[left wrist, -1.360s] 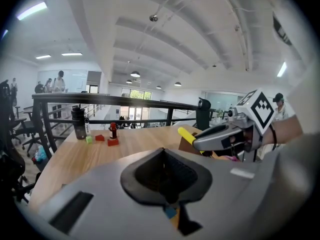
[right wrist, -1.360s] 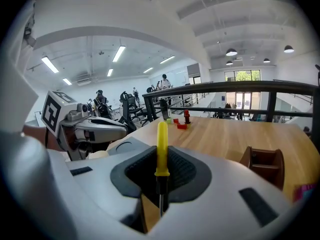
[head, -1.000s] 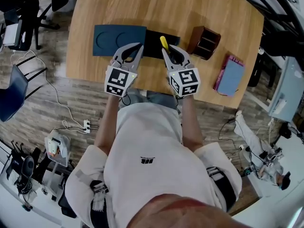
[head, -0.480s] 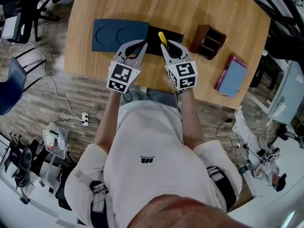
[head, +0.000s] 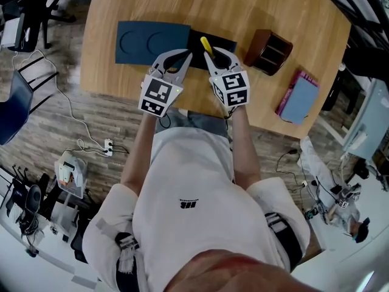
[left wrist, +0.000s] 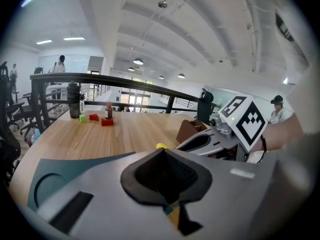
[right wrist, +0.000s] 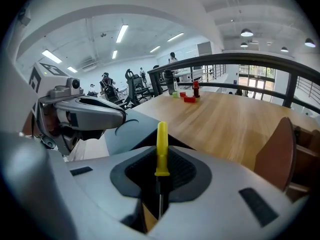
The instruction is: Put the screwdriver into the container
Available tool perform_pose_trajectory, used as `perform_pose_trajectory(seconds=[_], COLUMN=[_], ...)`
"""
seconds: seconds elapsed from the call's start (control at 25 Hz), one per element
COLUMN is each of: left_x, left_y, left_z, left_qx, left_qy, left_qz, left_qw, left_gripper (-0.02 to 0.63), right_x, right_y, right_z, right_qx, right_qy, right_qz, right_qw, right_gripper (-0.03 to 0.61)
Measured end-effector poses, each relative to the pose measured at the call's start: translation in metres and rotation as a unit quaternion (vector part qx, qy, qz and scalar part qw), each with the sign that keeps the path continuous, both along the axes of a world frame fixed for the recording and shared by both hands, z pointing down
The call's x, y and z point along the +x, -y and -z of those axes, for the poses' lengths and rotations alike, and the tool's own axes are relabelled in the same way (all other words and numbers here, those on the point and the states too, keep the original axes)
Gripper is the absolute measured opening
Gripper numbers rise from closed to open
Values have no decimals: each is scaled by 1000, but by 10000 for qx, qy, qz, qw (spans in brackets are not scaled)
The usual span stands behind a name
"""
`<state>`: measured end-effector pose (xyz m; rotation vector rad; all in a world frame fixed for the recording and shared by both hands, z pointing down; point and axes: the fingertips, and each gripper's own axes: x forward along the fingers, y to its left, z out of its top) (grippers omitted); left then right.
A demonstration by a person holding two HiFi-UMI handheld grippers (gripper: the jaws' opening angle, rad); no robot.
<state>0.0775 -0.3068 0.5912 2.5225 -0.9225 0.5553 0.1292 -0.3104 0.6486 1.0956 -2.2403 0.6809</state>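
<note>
Fingers of the right gripper [head: 214, 56] clench the yellow-handled screwdriver [right wrist: 161, 143], handle up; the left gripper [head: 181, 58] is pinched together, empty. Pickup looks done. The brown container [head: 270, 52], farther along the worktop [head: 255, 5], sits well apart, not yet reached.

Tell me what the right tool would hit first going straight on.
Probably the flat black mat on the wooden table, just beyond the right tool and its yellow-handled screwdriver; depth is unclear.

Open tabletop [head: 243, 5] beyond the dark mats [head: 146, 41]; brown container [head: 270, 52] near, right of the right tool [head: 220, 56].
</note>
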Motion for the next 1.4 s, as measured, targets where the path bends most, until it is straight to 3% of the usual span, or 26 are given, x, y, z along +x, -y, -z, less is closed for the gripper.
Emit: perform_pose_trajectory(seconds=[0.36, 1.4], left_x=[5, -2], left_y=[-1, 3], left_z=[-6, -16], left_qx=[-84, -226], left_qy=[-26, -9], left_qz=[32, 161], left_qw=[10000, 9996], left_gripper=[12, 12], right_x=[-7, -20], right_y=[1, 19], right_z=[-24, -64], right_qx=[-333, -639], right_qy=[-209, -849], right_qz=[239, 688], right_qw=[9989, 9920], right_gripper=[60, 63])
